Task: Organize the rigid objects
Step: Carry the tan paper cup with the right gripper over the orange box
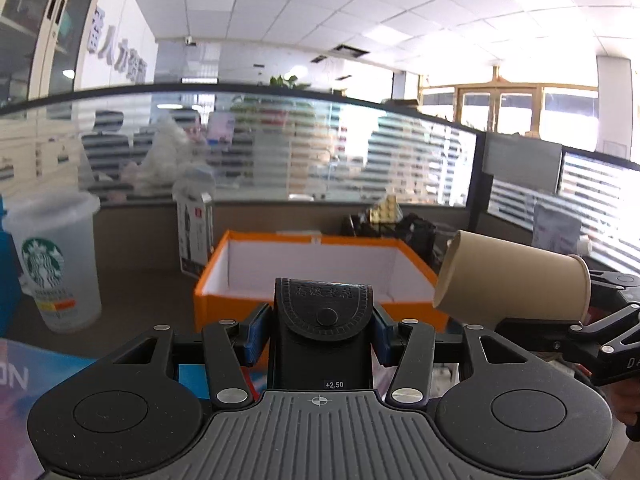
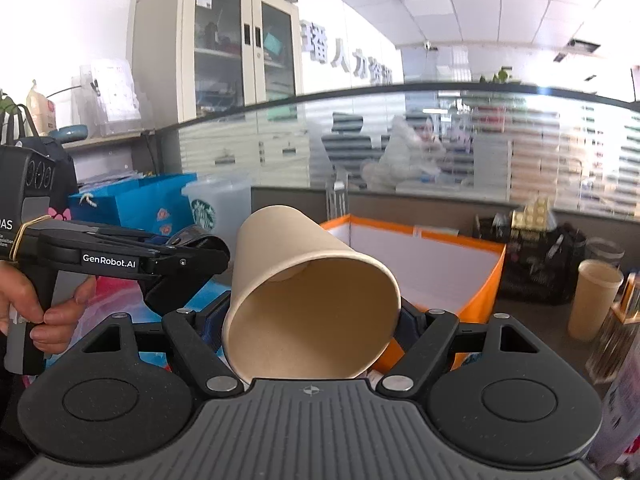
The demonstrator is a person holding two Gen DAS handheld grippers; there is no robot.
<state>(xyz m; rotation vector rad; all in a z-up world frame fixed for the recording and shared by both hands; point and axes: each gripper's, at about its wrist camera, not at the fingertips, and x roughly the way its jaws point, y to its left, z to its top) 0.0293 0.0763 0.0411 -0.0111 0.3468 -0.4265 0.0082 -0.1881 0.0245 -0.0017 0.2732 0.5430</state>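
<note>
Left wrist view: open-plan office, grey desk [image 1: 140, 280] backed by a frosted striped glass partition [image 1: 320, 148]. An orange box [image 1: 224, 296] with a white inside sits mid-desk, a frosted Starbucks cup [image 1: 56, 264] toward the left edge. The left gripper [image 1: 318, 332] is clamped on a black embossed leather pouch [image 1: 324, 320], snap flap facing up, held over the box's near wall.

Right wrist view: cream cabinet [image 2: 216, 40] by the wall, blue gift bag [image 2: 132, 200] at the desk's left. The right gripper [image 2: 316, 320] squeezes a plain kraft paper cup [image 2: 304, 280], tipped on its side, mouth toward the camera, above the box's near corner.
</note>
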